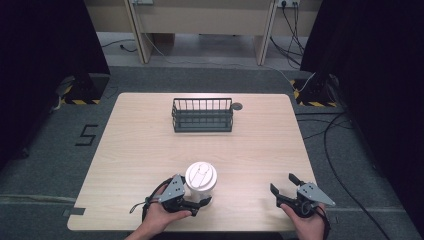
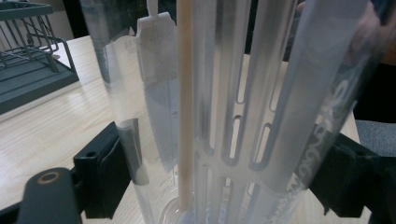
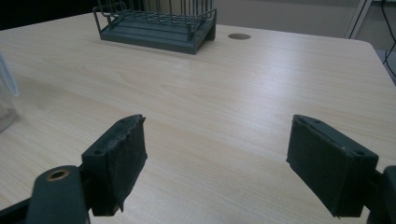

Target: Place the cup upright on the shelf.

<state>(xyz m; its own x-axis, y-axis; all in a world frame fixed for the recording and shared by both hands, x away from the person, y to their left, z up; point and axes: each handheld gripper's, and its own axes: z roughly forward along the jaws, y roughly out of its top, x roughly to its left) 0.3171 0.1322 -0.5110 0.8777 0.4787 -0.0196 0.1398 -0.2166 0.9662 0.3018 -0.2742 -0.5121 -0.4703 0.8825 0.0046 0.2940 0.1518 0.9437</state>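
High view: wooden table [image 1: 150, 150], light grain, with a dark wire basket [image 1: 202, 115] standing toward the far edge at centre, and a small round grommet hole [image 1: 237, 106] just beside the basket's right end. Near edge, left of centre: a clear plastic cup [image 1: 201, 178] with a white lid, upright on the table. Left gripper [image 1: 196, 203], held in the person's left hand [image 1: 160, 217], sits against the near side of the cup at its base, jaws closed on it. Right gripper [image 1: 281, 186], held in the right hand [image 1: 307, 222], rests near the front right edge, well apart from the cup, jaws spread and holding nothing. Left gripper view: cup wall [image 2: 233, 116] close up, transparent and ribbed, standing between the two black pads [image 2: 105, 172], both pressed to its sides; the basket [image 2: 28, 51] is at upper left. Right gripper view: two black pads [image 3: 116, 161] wide apart over bare table [image 3: 224, 107], nothing between them; the basket [image 3: 156, 23] at the far edge, the grommet hole [image 3: 239, 36] to its right, and a sliver of the cup [image 3: 7, 102] at the left margin.
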